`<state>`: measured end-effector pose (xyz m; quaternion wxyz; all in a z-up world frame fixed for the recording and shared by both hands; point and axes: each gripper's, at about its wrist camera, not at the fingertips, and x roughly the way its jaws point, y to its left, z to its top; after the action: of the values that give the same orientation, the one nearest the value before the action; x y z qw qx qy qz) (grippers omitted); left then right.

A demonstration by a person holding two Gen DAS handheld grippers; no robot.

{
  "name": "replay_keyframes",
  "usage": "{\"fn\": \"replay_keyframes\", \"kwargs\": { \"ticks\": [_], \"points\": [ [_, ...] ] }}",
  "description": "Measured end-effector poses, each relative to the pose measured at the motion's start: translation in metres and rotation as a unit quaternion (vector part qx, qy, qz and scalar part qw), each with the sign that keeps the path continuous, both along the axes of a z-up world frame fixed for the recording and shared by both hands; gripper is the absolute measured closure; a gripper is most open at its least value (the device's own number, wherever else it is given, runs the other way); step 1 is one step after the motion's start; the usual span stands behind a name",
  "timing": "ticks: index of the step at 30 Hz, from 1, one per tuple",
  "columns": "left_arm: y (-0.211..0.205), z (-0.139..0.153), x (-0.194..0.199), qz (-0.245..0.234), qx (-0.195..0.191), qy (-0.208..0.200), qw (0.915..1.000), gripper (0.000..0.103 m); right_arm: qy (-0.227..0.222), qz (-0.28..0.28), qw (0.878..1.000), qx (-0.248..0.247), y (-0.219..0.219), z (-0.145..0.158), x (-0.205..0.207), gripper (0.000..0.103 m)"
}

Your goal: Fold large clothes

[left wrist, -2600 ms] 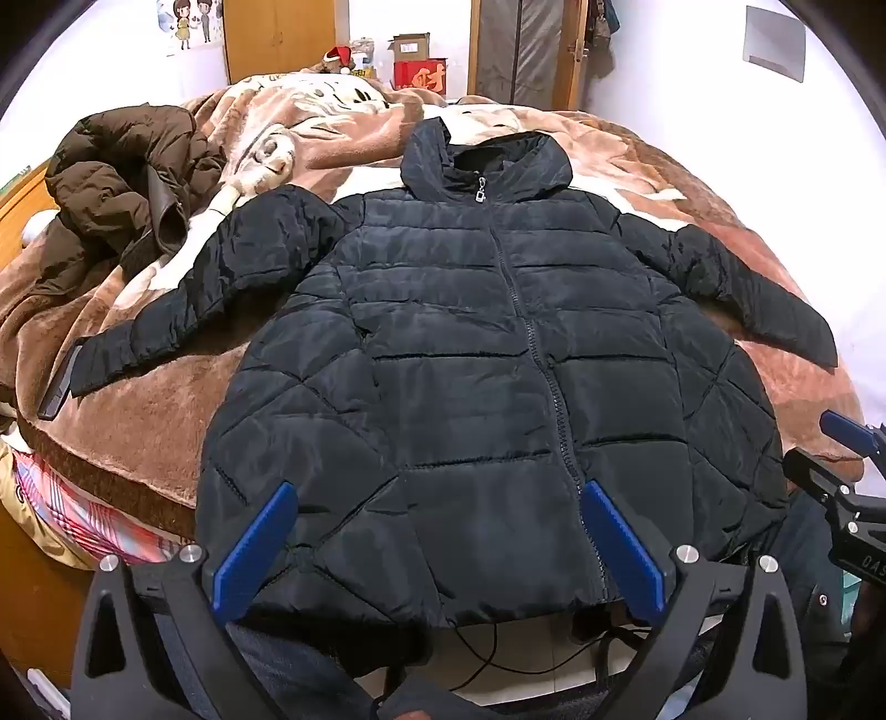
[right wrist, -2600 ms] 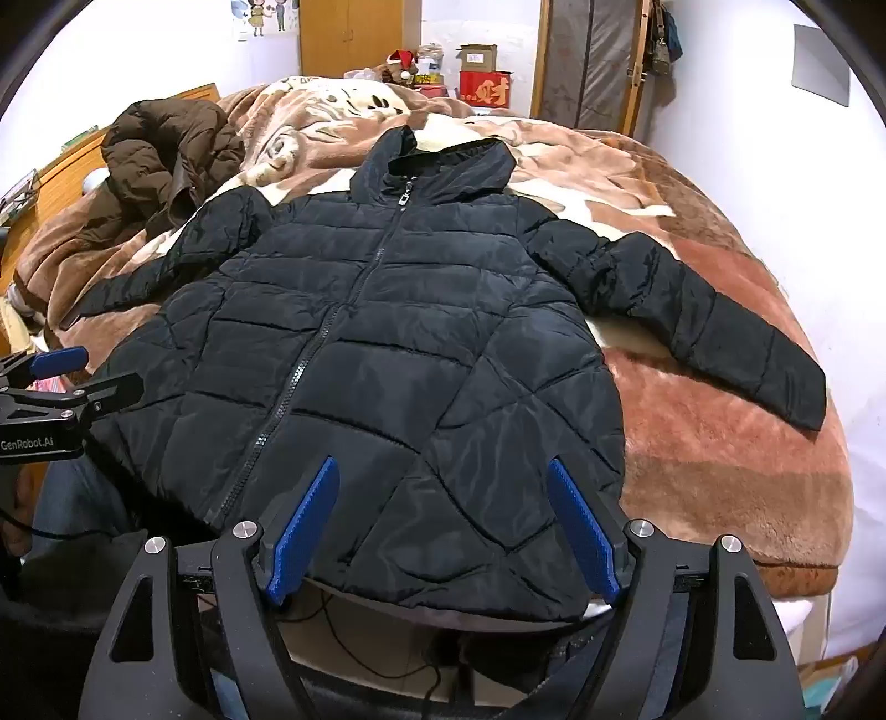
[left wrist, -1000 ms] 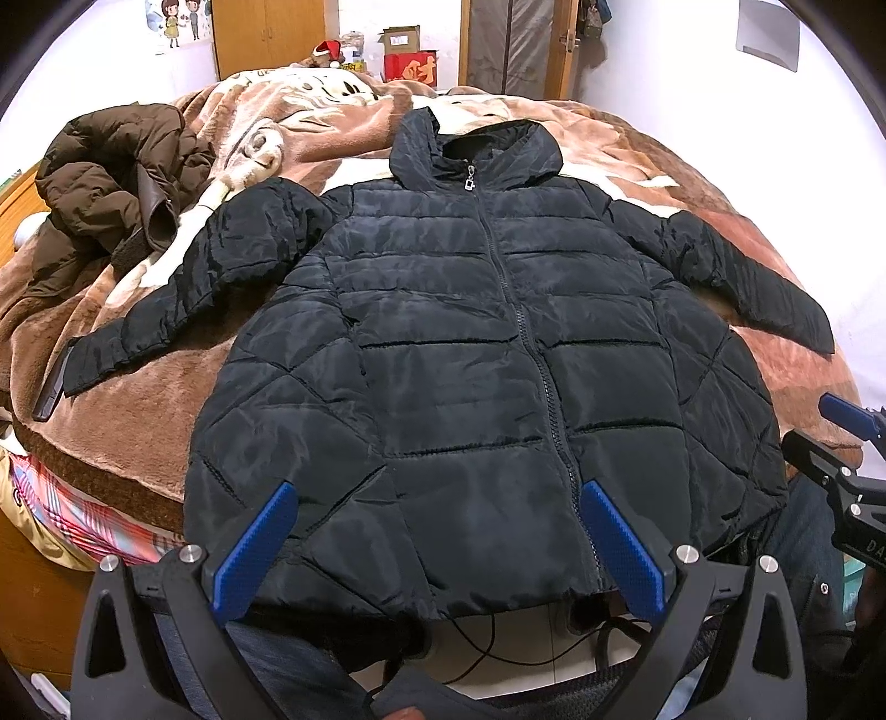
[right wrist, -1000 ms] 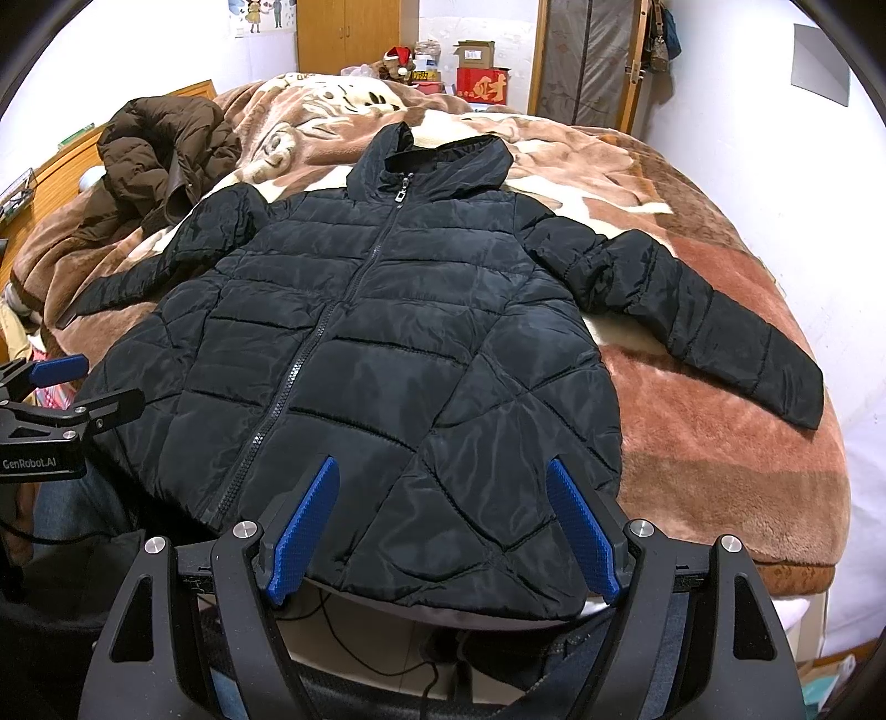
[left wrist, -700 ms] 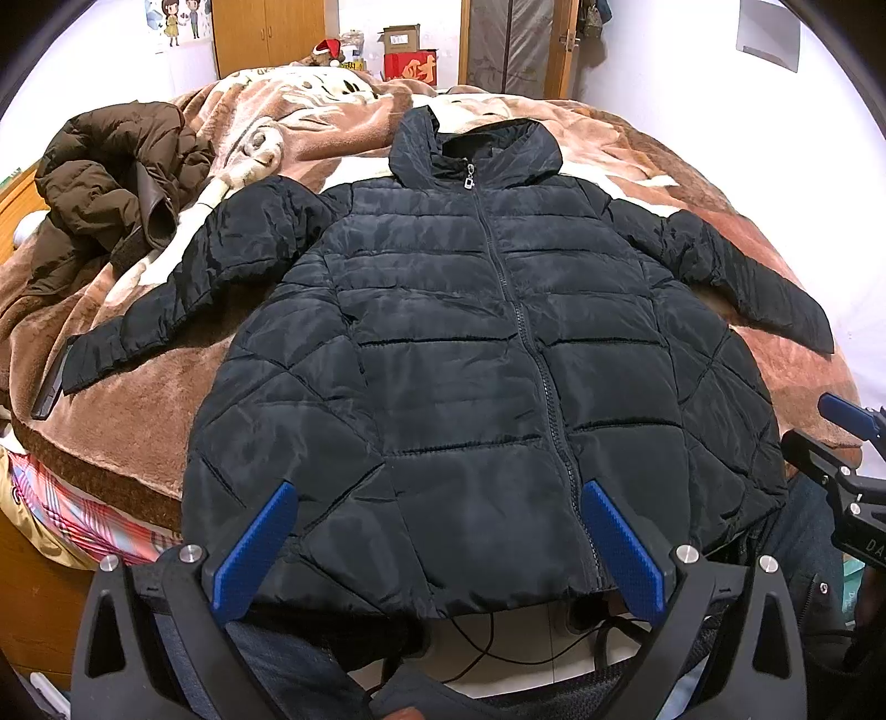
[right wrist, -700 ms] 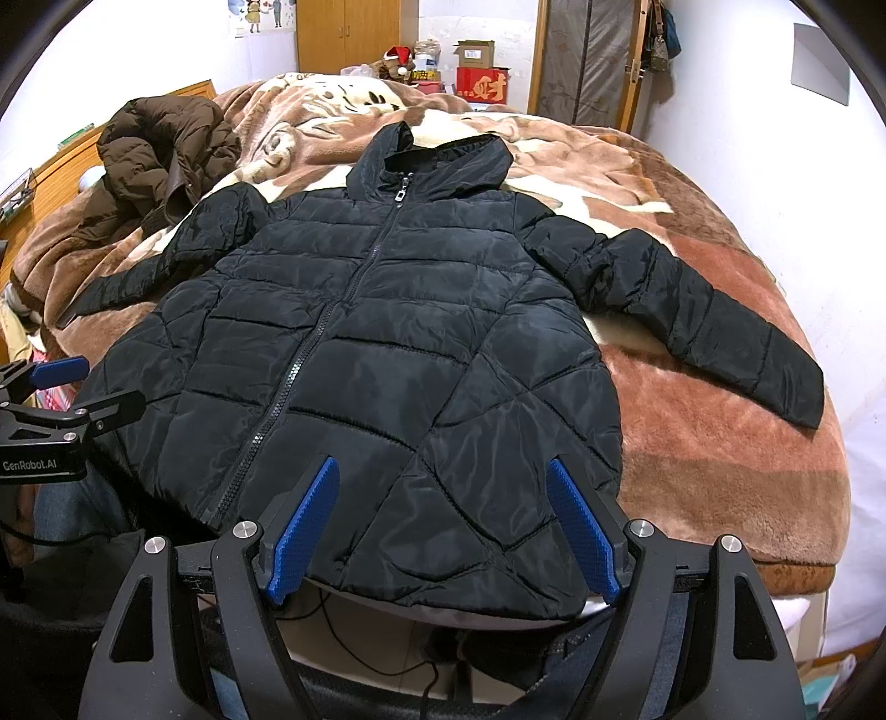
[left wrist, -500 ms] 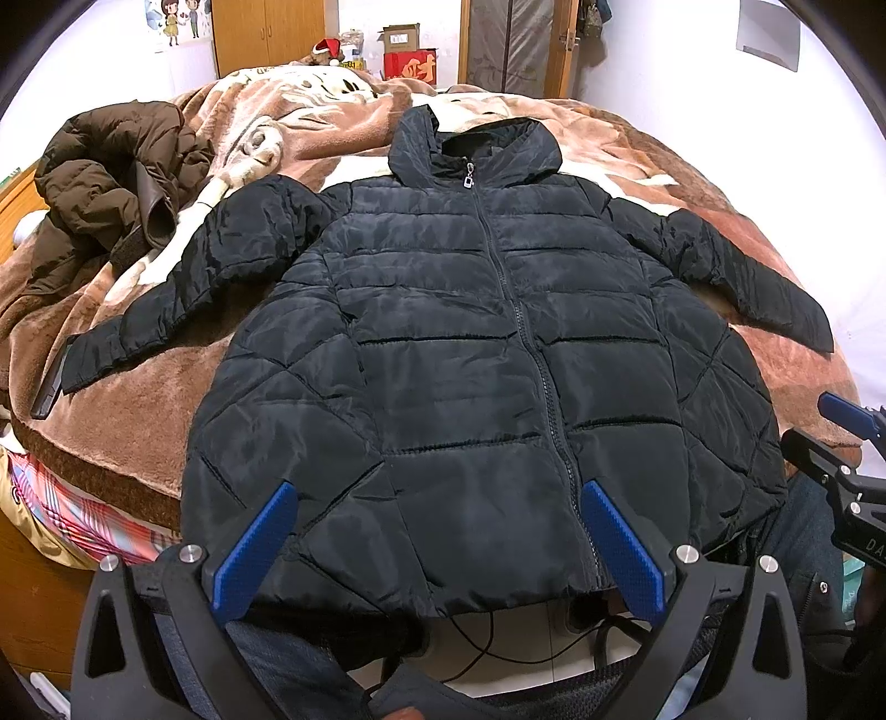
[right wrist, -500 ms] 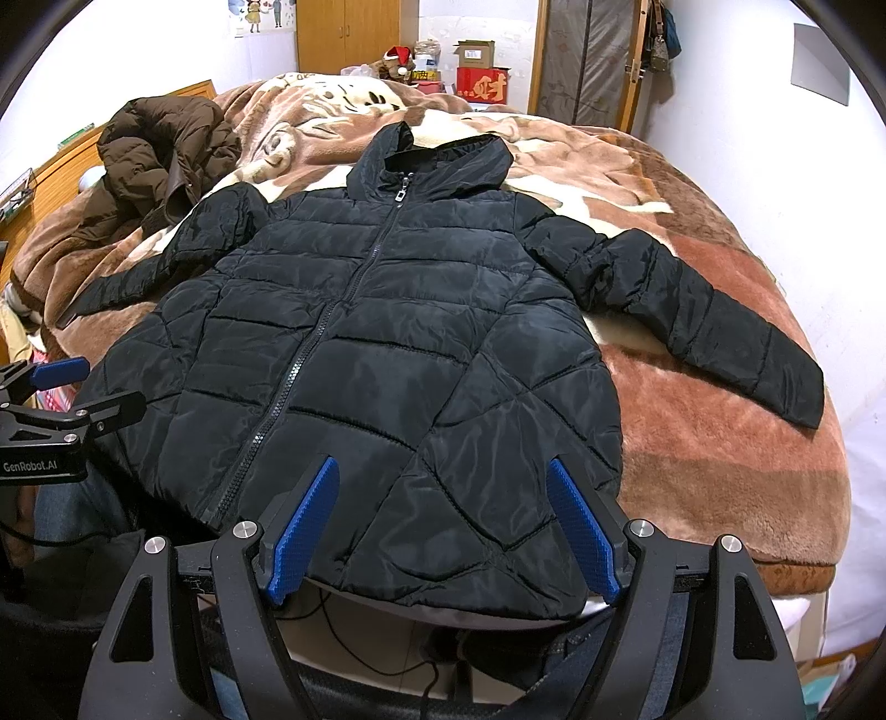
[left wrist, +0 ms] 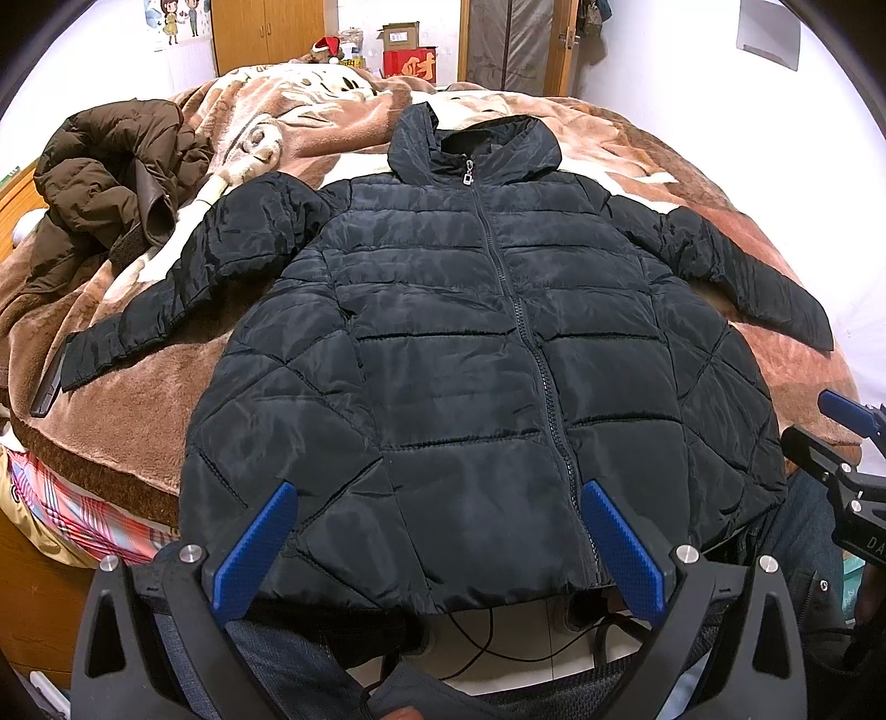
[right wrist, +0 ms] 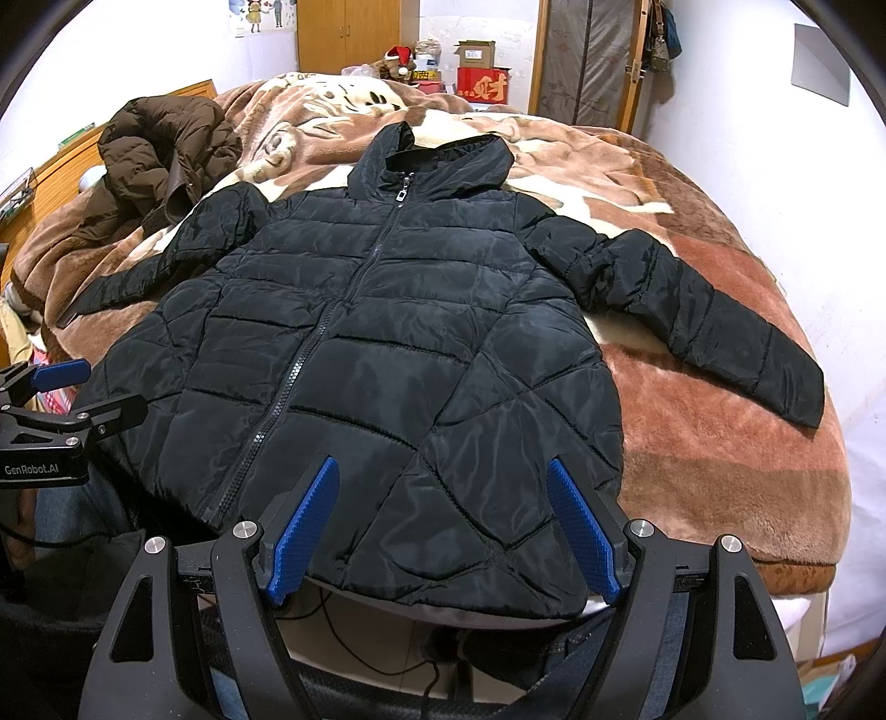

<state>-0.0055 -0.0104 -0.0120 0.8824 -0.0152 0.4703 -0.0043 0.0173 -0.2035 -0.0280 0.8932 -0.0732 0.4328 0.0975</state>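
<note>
Both jaws wide, empty. Black jacket [left wrist: 470,343] flat ahead of left gripper [left wrist: 437,545] and right gripper [right wrist: 443,526]. Pinch cuffs first; fold sleeves inward.

Home bedroom: bed covered by a plush brown patterned blanket [right wrist: 692,443], wooden wardrobe [right wrist: 354,33] at the far wall, cartoon poster [left wrist: 177,22] above, cardboard and red boxes [right wrist: 482,72] stacked beyond, brown coat [left wrist: 111,177] heaped on the bedding.
</note>
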Motion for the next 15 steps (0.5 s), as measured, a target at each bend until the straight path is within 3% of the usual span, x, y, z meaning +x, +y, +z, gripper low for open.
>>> {"fn": "replay_keyframes", "kwargs": {
  "ticks": [15],
  "points": [
    [-0.0012,-0.0024,-0.0016,0.0,0.0,0.004,1.0,0.0,0.0,-0.003,1.0,0.0,-0.0025,0.0005,0.0014,0.026]
  ]
}}
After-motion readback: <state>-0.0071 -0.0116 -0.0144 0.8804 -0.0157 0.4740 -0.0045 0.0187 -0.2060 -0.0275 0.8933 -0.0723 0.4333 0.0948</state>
